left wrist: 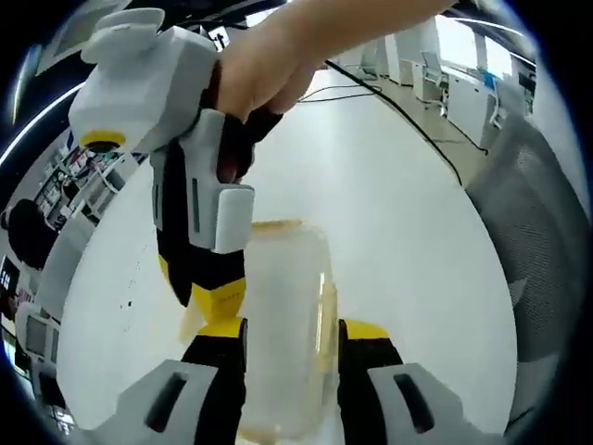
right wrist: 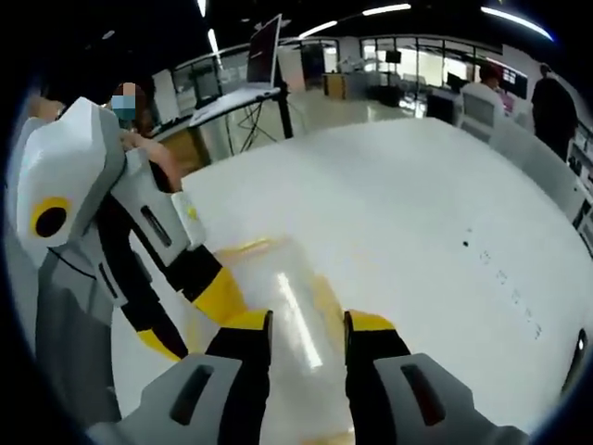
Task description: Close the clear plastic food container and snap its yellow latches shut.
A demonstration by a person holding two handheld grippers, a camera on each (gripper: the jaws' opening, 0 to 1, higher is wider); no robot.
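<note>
Left gripper view: a wide white table [left wrist: 389, 213] carries the scene, with a black cable [left wrist: 398, 116] trailing across its far part and a grey mesh chair [left wrist: 542, 232] standing off its right edge. Near the table's near edge sits the clear plastic food container [left wrist: 283, 324], lid on, with a yellow latch [left wrist: 326, 315] running along its right side. The left gripper [left wrist: 292, 338] has its yellow-tipped black jaws spread, one on each side of the container's body; whether they press the walls cannot be told. The right gripper [left wrist: 215, 306], held by a person's hand [left wrist: 264, 69], reaches down from the upper left, its yellow-tipped jaws at the container's left side; its own opening cannot be told here.

Right gripper view: the same table [right wrist: 417, 204] stretches toward desks and a laptop [right wrist: 264, 46] at the far side. The container [right wrist: 292, 315] lies between the spread jaws of the right gripper [right wrist: 306, 329], which flank it without clear contact. The left gripper [right wrist: 199, 292] comes in from the left, its yellow tips against the container's left side.
</note>
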